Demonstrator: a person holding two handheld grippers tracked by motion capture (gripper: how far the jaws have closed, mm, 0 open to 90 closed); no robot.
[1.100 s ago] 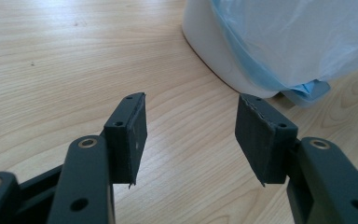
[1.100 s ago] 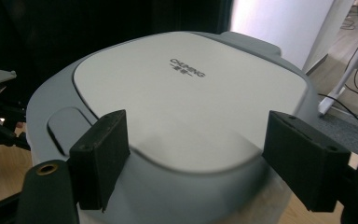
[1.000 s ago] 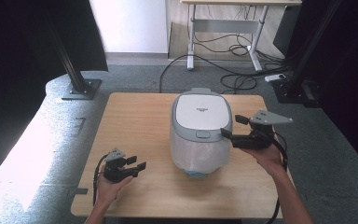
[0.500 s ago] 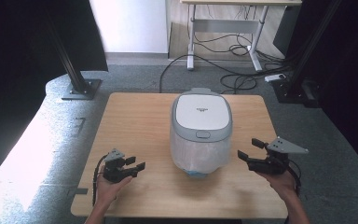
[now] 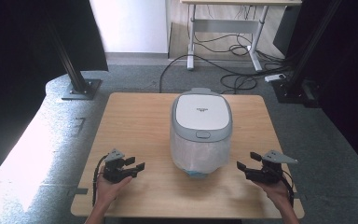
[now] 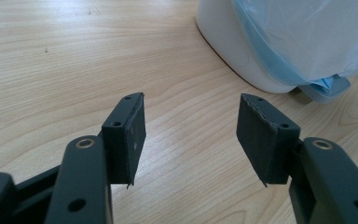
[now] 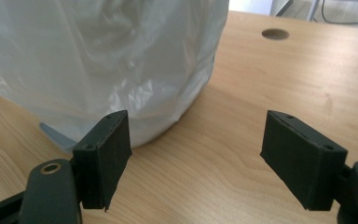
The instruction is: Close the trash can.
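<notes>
Standing mid-table, the lidded bin [image 5: 201, 130] wears its plastic liner [image 5: 200, 151] untouched; the right gripper [image 5: 246, 167] has dropped from its side to four o'clock, jaws apart and empty, mirroring the left gripper [image 5: 136, 166] at eight o'clock, likewise agape. Work looks finished.

white lidded bin [image 5: 200, 128], plastic-wrapped, upright at table centre.

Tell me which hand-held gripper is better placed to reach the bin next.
Probably the right hand-held gripper: its open jaws face the bagged bin, which looms close in its view. The left is open too, aimed at bare table.
</notes>
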